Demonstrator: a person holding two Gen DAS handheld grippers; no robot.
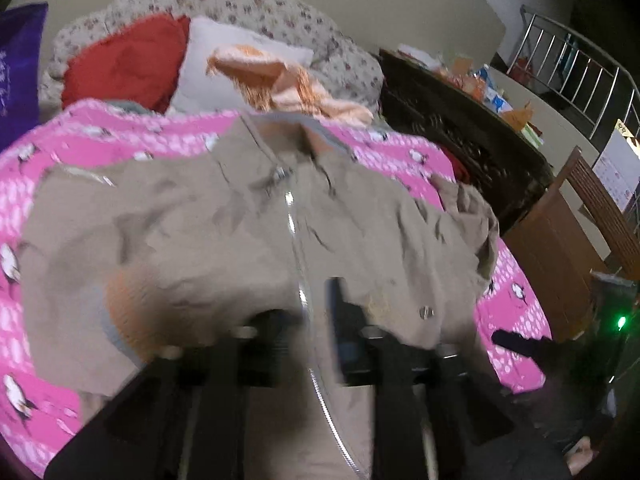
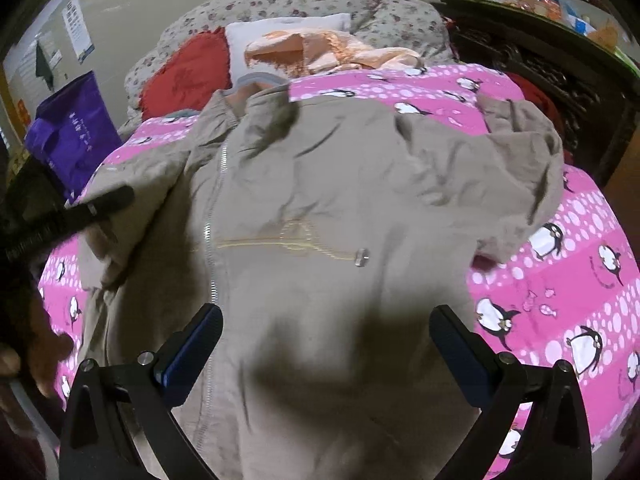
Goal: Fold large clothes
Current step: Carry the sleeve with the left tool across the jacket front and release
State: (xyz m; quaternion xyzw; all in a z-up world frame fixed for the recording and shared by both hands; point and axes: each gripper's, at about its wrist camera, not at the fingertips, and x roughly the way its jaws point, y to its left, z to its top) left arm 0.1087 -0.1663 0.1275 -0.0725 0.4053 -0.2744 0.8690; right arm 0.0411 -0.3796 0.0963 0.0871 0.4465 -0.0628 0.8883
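Note:
A large beige zip jacket [image 2: 320,184] lies front up on a pink penguin bedspread [image 2: 560,280], collar toward the pillows. Its zipper [image 2: 212,220] runs down the left half, and one sleeve [image 2: 528,160] is bunched at the right. My right gripper [image 2: 326,316] hangs wide open above the lower front, nothing between its fingers. In the blurred left wrist view, my left gripper [image 1: 306,320] hovers over the jacket [image 1: 200,232] with its jaws partly apart. The zipper shows in the gap and no cloth is pinched. The same left gripper [image 2: 108,200] appears over the jacket's left sleeve.
A red cushion [image 2: 184,76], a white pillow [image 2: 280,28] and a peach cloth [image 2: 332,48] lie at the bed's head. A purple bag [image 2: 72,132] stands at the left. A dark carved cabinet [image 1: 460,140] with clutter and a wooden chair [image 1: 560,240] flank the right. A hand [image 2: 40,360] shows lower left.

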